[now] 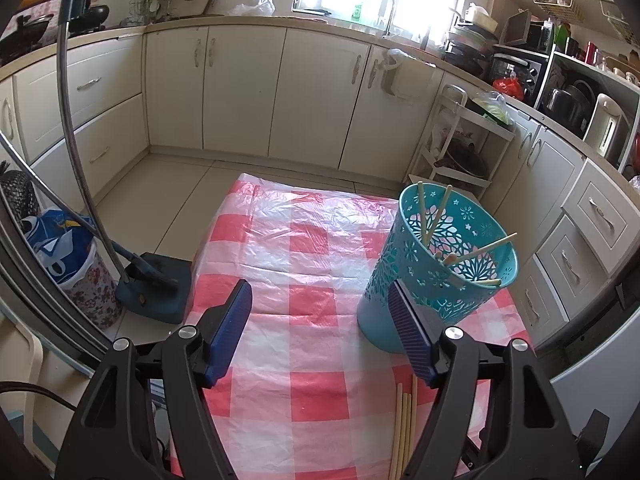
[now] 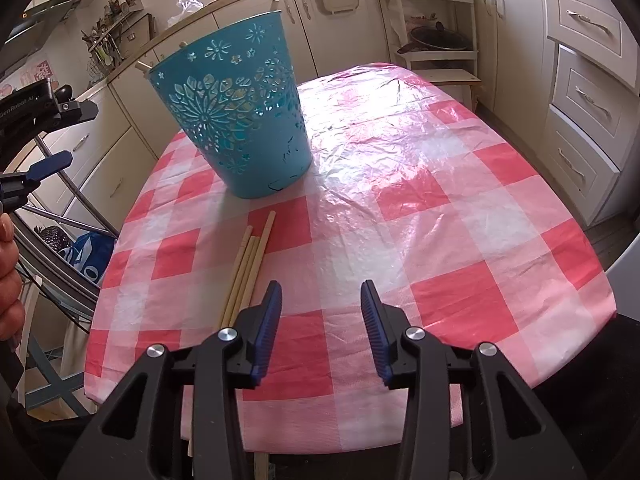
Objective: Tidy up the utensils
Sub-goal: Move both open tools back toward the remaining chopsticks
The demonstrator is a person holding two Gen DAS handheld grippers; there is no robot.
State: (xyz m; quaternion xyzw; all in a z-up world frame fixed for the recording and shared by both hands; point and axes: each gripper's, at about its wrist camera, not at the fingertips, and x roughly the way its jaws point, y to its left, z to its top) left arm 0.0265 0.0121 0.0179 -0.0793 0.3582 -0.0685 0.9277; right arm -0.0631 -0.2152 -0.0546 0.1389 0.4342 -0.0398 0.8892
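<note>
A teal cut-out basket stands on the red-and-white checked table and holds several wooden chopsticks leaning on its rim. More chopsticks lie flat on the cloth below my left gripper, which is open and empty, hovering left of the basket. In the right wrist view the basket is at the far left, with the loose chopsticks in front of it. My right gripper is open and empty, just right of those chopsticks. The left gripper shows at the left edge.
A mop and blue dustpan stand on the floor left of the table, beside a floral bin. A white shelf cart stands behind the table. Kitchen cabinets run along the right.
</note>
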